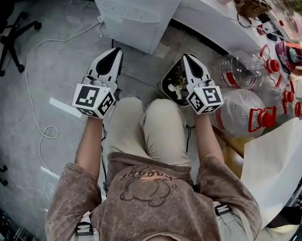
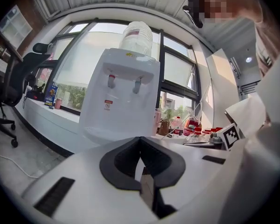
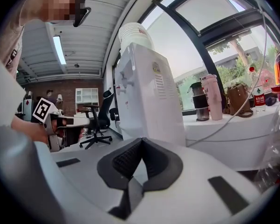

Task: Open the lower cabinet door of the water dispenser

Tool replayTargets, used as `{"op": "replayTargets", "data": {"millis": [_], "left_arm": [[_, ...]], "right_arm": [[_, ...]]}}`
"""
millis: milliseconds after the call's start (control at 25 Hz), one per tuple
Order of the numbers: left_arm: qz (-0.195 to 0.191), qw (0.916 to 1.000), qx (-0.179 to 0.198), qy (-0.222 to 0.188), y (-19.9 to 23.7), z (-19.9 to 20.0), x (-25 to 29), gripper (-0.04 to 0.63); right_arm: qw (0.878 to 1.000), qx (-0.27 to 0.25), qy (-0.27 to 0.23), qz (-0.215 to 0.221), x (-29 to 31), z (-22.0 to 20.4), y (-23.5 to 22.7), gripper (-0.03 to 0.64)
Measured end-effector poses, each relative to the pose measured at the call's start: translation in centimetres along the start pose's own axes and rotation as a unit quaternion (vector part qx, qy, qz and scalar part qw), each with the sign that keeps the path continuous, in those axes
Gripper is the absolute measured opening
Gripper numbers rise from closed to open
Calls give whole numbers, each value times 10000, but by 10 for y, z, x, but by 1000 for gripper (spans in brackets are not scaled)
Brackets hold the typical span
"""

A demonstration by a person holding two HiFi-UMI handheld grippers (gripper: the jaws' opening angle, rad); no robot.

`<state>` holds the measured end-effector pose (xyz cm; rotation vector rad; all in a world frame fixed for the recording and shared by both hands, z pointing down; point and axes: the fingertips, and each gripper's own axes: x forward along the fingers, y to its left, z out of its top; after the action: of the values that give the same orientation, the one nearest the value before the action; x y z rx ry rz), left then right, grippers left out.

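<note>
Head view: the water dispenser (image 1: 135, 14) stands on the floor ahead, and the left gripper (image 1: 117, 50) and right gripper (image 1: 186, 57), jaws shut and empty, could slip off its lower door.

Daylight floods in through the tall windows (image 2: 84, 64), and against that glare the white water dispenser (image 2: 121, 97) looks bright but a little hazy. In the right gripper view a ceiling strip lamp (image 3: 59, 49) glows over a dimmer, brownish back room. Seen from the head view, the grey floor (image 1: 55, 59) is evenly lit, with only faint, soft shadows. Both gripper views bow strongly outward and fall to black at the corners.
</note>
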<state>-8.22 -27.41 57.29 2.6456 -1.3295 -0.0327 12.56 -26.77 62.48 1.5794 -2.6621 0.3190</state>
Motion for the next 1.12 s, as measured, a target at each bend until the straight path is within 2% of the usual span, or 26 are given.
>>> {"op": "replayTargets", "data": {"millis": [160,400,480,640,920,1120], "left_arm": [[-7,10000,42,-31,-3,-7,-6,17],[-21,10000,86,-3,-11,-12,-14,17],[-58,9999,79,-36,-15,-12,-14,17],[-99,9999,59,-75,-19,-10,-14,17],[-76,9999,49,-75,-16,-12,-14,17],[-77,9999,43,-60,-15,-15,-11,17]], "right_arm": [[10000,-32,-3,67,-2,-7,5,3],[9991,345,-42,257,-3,-14,8,2],[9988,390,-48,302,-2,-15,6,46],[9986,399,-20,355,4,-17,6,86],[9976,417,6,552,12,-22,13,245],[9969,493,124,596,23,-29,10,250]]}}
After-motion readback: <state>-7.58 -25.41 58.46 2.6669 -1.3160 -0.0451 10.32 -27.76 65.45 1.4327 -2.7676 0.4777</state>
